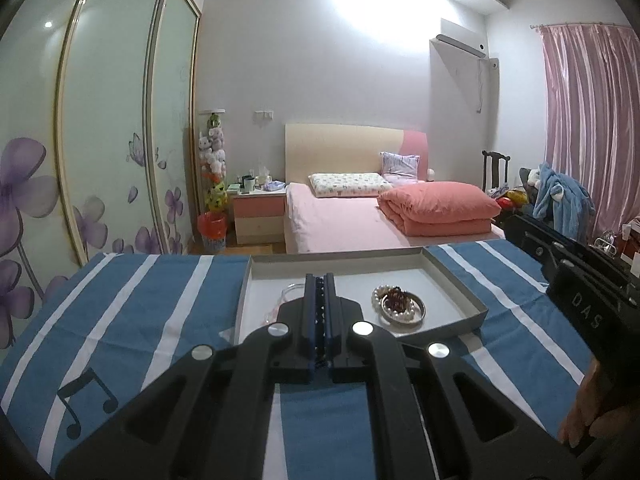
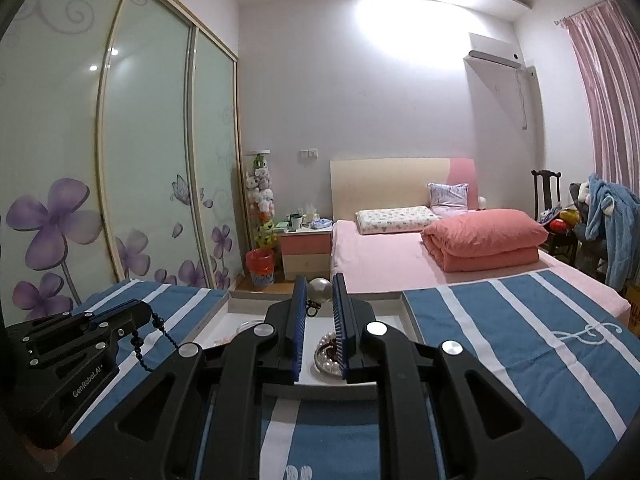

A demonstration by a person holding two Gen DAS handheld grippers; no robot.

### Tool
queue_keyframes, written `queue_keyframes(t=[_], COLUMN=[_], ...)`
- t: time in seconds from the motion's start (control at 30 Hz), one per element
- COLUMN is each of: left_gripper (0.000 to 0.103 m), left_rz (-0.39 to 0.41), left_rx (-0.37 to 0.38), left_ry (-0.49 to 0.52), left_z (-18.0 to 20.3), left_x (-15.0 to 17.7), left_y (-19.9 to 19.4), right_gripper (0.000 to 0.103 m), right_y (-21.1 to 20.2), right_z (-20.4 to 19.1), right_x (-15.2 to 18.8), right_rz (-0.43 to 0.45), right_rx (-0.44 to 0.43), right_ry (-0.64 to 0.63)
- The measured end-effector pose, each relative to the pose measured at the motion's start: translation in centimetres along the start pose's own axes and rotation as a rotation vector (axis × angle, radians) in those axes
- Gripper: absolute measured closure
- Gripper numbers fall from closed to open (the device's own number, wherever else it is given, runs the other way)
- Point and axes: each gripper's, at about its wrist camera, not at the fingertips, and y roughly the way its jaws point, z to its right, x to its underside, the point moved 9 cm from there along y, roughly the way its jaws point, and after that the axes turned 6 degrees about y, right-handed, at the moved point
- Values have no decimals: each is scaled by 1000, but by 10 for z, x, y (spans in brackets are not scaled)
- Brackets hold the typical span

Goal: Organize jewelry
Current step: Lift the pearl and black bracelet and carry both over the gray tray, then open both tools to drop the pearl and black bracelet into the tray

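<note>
The tablecloth was woven cloth, matt, blue with white stripes. On it stood a shallow tray of grey cardboard — smooth and dull. Inside the tray lay a small round dish of shiny metal, and in this dish glossy pearl beads. The left gripper was of matt black plastic with bright metal rivets; from it hung a string of dark glossy beads. Beyond the tray, the wardrobe doors looked like smooth frosted glass.

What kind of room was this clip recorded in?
A home bedroom, most likely: a made bed with pillows, a sliding-door wardrobe painted with purple flowers, and a pink curtain.
</note>
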Motion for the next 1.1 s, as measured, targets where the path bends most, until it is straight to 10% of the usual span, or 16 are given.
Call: queue_keyframes(t=[1.1], left_gripper=[98], left_rz=[-148], left_rx=[49], left_ry=[-44], left_z=[-9], left_x=[10], left_y=[147], right_gripper=[89], right_y=[141], right_z=[19], right_x=[40], right_rz=[-233], right_rx=[47], right_ry=[82])
